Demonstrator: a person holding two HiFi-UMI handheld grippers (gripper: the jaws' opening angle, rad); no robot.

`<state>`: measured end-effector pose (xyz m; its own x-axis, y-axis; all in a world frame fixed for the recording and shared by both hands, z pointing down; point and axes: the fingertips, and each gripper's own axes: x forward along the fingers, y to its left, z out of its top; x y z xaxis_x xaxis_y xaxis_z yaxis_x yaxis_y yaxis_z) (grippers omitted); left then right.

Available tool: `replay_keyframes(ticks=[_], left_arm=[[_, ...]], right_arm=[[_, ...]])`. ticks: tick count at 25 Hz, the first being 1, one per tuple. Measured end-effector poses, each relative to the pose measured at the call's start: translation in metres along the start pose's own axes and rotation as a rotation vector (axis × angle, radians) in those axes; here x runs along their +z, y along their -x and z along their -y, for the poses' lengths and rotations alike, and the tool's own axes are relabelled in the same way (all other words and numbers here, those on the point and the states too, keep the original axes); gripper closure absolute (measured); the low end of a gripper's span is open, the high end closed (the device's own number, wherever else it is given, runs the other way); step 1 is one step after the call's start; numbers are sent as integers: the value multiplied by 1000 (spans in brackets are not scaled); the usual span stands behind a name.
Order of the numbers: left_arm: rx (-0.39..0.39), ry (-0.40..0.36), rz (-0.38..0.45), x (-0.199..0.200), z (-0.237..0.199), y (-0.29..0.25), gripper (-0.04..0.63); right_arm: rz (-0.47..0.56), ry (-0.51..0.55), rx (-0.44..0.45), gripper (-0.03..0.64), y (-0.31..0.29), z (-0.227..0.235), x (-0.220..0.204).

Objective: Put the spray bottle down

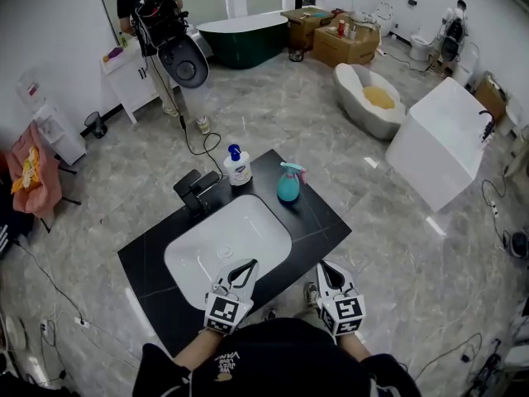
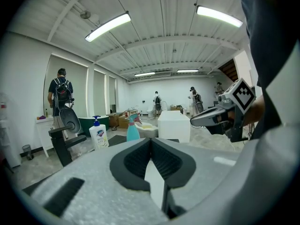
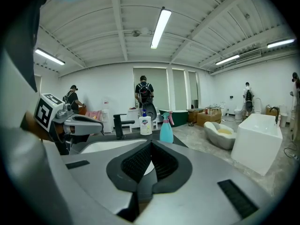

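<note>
Evidently the put-down step is finished: the teal plastic spray bottle with a pink trigger head (image 1: 288, 184) is seen standing free on the black stone counter (image 1: 326, 222), beyond the far right corner of the white oval basin (image 1: 227, 242) and just beside a white pump soap bottle with a blue cap (image 1: 237, 166). It is touched by neither tool. The left gripper (image 1: 248, 265) and the right gripper (image 1: 325, 269) are held at the near edge of the counter, well apart from the bottle, each with its jaws pressed together on nothing. No further move is judged necessary beyond keeping clear. The bottle's long axis is set upright, base down; its trigger head appears turned toward the right of the head view, though this is small.
</note>
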<state>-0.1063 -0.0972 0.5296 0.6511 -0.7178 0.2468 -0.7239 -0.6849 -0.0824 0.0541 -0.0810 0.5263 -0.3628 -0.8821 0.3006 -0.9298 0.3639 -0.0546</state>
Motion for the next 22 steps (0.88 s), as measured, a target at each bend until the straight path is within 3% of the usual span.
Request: replay_keyframes(ticks=[22], left_arm=[[-32,9,19,11,9,-11,577]], right_arm=[[12,-3,-4,615,-1,6,1]])
